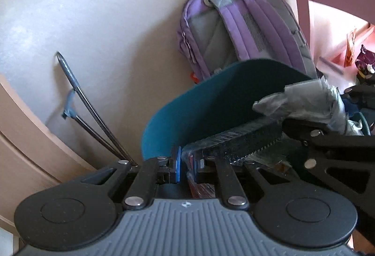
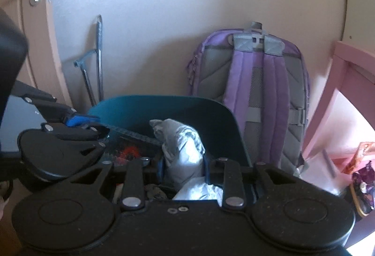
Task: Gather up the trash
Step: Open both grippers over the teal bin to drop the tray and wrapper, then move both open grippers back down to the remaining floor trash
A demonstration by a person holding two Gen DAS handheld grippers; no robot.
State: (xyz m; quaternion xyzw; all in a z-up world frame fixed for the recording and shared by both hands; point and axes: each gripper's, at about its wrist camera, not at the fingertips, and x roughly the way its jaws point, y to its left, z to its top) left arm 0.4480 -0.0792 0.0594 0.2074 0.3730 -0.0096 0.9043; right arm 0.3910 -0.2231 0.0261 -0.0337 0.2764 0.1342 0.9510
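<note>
A teal trash bin (image 1: 187,115) stands by the wall; it also shows in the right wrist view (image 2: 178,108). My left gripper (image 1: 187,165) is shut on a dark, shiny snack wrapper (image 1: 234,143) with a serrated edge, held over the bin's rim; the wrapper also shows in the right wrist view (image 2: 131,141). My right gripper (image 2: 182,162) is shut on a crumpled silver-grey wrapper (image 2: 182,145) above the bin opening; the same wrapper appears in the left wrist view (image 1: 302,101). The two grippers are close together, left beside right.
A purple and grey backpack (image 2: 257,96) leans on the wall behind the bin. A grey folded metal frame (image 2: 98,61) leans by a door (image 2: 28,21). Pink furniture (image 2: 346,91) stands at right, with colourful wrappers (image 2: 363,176) near it.
</note>
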